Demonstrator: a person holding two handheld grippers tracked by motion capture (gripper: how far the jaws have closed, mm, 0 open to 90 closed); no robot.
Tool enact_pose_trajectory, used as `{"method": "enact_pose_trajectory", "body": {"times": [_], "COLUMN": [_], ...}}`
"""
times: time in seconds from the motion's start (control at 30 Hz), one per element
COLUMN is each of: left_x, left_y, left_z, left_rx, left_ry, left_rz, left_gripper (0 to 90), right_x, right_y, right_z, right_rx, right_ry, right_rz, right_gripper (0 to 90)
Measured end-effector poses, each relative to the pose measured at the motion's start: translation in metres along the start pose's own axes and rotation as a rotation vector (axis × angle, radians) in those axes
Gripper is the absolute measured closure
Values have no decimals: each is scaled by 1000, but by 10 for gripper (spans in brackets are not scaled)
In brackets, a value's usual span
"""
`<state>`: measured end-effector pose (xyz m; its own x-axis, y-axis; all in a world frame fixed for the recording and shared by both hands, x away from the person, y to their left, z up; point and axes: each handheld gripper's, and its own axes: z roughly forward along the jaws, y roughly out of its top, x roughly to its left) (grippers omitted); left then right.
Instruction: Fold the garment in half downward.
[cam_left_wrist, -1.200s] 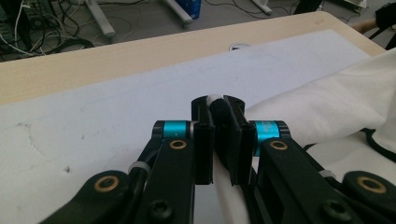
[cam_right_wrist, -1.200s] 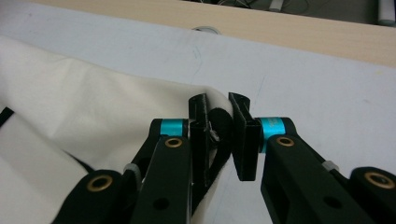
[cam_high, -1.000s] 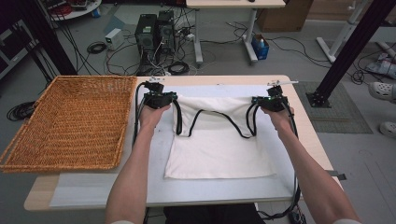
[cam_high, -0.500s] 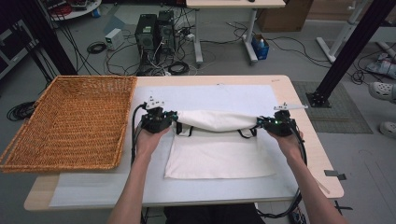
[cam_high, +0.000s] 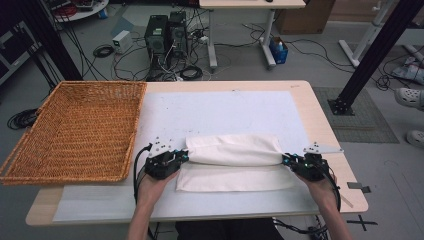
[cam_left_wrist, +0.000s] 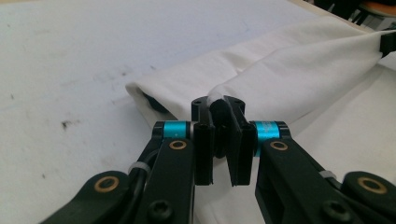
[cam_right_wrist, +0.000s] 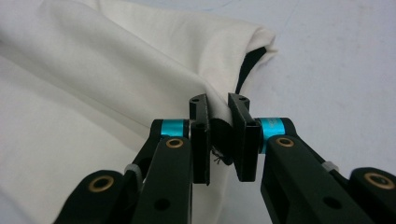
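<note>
One white cloth bag lies near the tabletop's front edge, stretched between two tools. The left tool is clamped on its left end, the right tool on its right end. One wicker basket sits at the left edge.

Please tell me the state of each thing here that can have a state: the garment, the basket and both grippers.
white garment: partly folded, top part doubled over the lower part, held at both ends.
wicker basket: upright, nothing inside.
left gripper: shut on the garment's left end.
right gripper: shut on the garment's right end.
</note>
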<state>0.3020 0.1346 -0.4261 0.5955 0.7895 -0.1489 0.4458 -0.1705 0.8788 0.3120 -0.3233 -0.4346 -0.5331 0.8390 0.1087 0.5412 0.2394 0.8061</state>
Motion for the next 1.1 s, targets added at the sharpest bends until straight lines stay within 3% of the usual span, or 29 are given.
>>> {"method": "enact_pose_trajectory", "body": {"times": [0.3, 0.63, 0.73, 0.83, 0.93, 1.0, 1.1], "left_x": [-16, -19, -22, -22, -26, -29, -33], "left_y": [-30, -41, -43, -40, -33, -28, -26], "left_z": [-14, -24, -26, -31, -39, -38, -25], "left_rx": [64, 117, 127, 109, 4, -23, 20], "left_ry": [-18, -34, -42, -39, -40, -48, -59], "left_rz": [26, 28, 47, 20, -15, -1, 31], "left_gripper": [823, 823, 820, 755, 646, 628, 607], "right_x": [9, 14, 13, 12, 14, 17, 23], "right_y": [-31, -49, -51, -49, -42, -36, -30], "right_z": [-17, -26, -30, -37, -47, -50, -45], "right_rx": [21, 10, 8, 7, -35, -57, -70], "right_ry": [35, 51, 54, 43, 28, 31, 51], "right_rz": [8, -16, -14, 7, 9, 1, -42], "right_gripper": [820, 810, 746, 666, 631, 630, 630]}}
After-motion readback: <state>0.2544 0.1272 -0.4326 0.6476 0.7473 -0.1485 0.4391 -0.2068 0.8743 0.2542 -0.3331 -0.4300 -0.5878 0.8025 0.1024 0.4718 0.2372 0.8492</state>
